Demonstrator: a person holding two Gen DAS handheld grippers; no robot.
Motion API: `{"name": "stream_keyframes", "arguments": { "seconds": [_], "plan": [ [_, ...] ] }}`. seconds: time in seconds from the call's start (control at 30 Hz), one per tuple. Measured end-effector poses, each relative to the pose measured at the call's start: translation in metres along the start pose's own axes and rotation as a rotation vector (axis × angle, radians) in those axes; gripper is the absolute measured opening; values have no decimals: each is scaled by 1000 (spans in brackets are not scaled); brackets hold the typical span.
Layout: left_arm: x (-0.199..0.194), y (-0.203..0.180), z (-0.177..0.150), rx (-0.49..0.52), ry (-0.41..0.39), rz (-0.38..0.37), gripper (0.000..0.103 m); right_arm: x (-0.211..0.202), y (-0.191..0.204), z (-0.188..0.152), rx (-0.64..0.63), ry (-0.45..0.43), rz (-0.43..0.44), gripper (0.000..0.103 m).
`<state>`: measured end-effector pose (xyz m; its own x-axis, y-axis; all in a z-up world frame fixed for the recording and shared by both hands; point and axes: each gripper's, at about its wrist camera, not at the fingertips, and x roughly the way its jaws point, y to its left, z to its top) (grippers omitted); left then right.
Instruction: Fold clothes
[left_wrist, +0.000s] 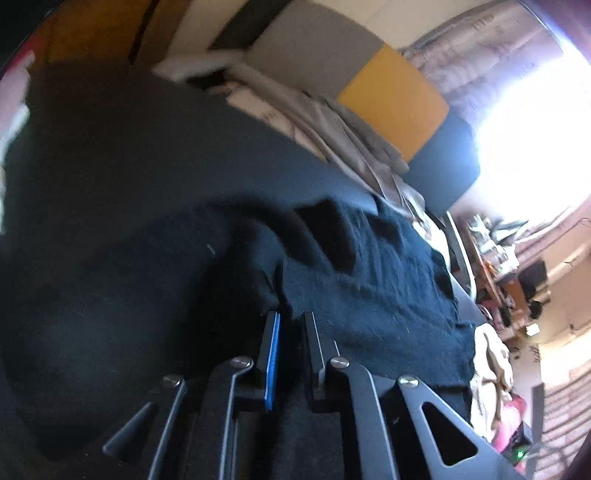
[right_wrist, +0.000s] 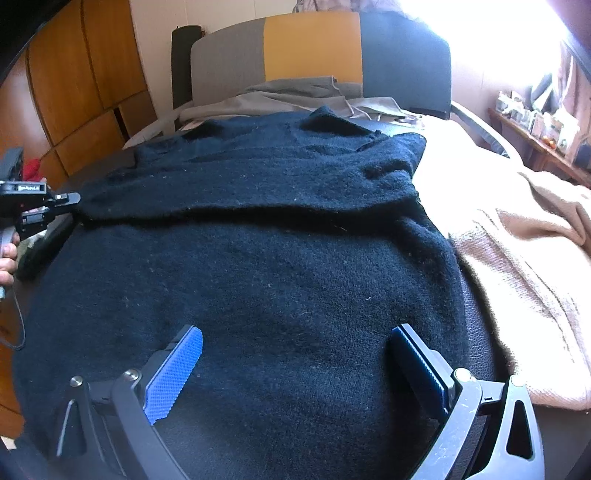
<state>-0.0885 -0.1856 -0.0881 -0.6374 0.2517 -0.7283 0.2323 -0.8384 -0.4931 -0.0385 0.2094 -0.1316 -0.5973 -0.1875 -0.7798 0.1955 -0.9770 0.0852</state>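
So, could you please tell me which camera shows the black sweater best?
The right wrist view: the black sweater lies spread across the frame with its folded-over top visible. The left wrist view shows only a blurred edge of it at the tongs.

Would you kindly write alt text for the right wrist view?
The open right gripper hovers over a dark navy sweater spread on a bed, its far part folded over. The left gripper sits at the sweater's left edge; a beige blanket lies right.
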Motion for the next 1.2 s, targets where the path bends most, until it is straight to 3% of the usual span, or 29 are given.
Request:
{"name": "stream_keyframes", "arguments": {
  "seconds": [0.07, 0.1, 0.27, 0.43, 0.53, 0.63, 0.9, 1.13, 1.17, 1.2],
  "plan": [
    [-20, -12, 15, 58, -66, 35, 14, -8, -9, 4, 40, -14, 24, 57],
    [-26, -23, 23, 102, -85, 33, 16, -13, -18, 8, 86, -27, 62, 50],
    [-7, -124, 40, 410, -27, -170, 23, -21, -70, 32, 334, -105, 212, 51],
    [70, -267, 15, 762, 149, -356, 27, 5, -113, 49, 587, -100, 289, 53],
    [112, -325, 1, 872, 275, -447, 34, 15, -124, 53, 648, -120, 300, 55],
    [154, -367, -9, 949, 376, -477, 40, 28, -123, 57, 658, -96, 310, 56],
    [244, -416, -19, 947, 631, -522, 44, 31, -119, 47, 703, -84, 404, 61],
    [288, -424, -47, 921, 795, -495, 42, 34, -125, 49, 723, -100, 405, 62],
    [293, -424, -51, 909, 828, -492, 36, 35, -125, 51, 720, -102, 398, 62],
    [292, -422, -51, 899, 826, -499, 17, 36, -124, 52, 715, -109, 385, 61]
  ]
}}
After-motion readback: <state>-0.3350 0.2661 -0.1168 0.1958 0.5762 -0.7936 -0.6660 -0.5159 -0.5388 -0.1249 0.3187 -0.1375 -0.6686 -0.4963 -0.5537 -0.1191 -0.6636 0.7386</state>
